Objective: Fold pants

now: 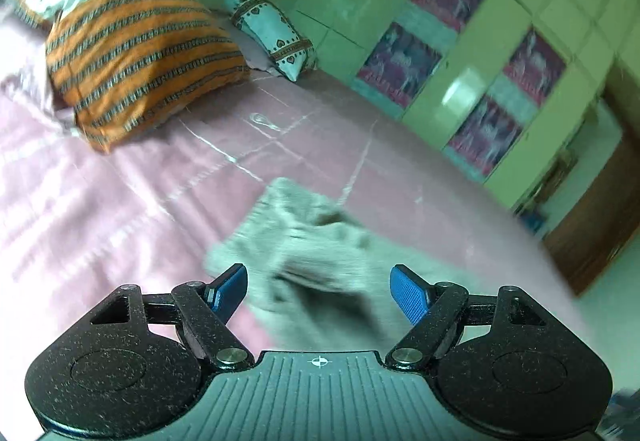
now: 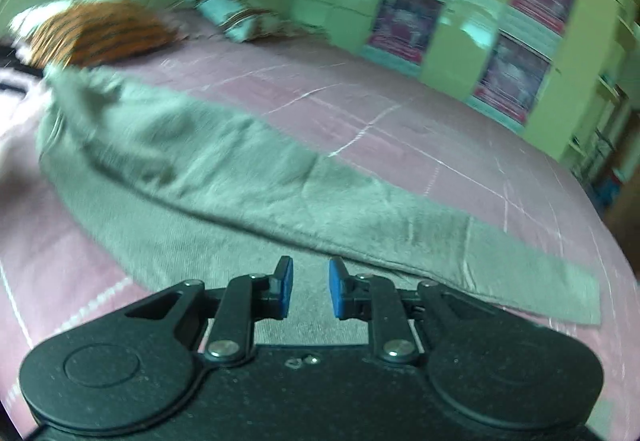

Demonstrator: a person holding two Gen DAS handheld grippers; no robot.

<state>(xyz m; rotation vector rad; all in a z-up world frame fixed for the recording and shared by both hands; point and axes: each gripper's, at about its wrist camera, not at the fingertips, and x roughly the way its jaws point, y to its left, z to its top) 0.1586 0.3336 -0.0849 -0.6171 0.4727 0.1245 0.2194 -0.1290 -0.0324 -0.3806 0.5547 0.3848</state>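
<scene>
Nearest me, the left gripper (image 1: 318,291) hangs with its blue pads spread wide, holding nothing, over a bunched end of the grey pants (image 1: 320,249) on the pink bed sheet (image 1: 120,201). The right gripper (image 2: 310,289) has its pads a little apart, empty, just above the cloth. To fold well, I'd pinch both layers at an edge and lift evenly. Only the right view shows the pants (image 2: 224,177) stretched long across the bed; the left shows the striped pillow (image 1: 140,61) sharply.
</scene>
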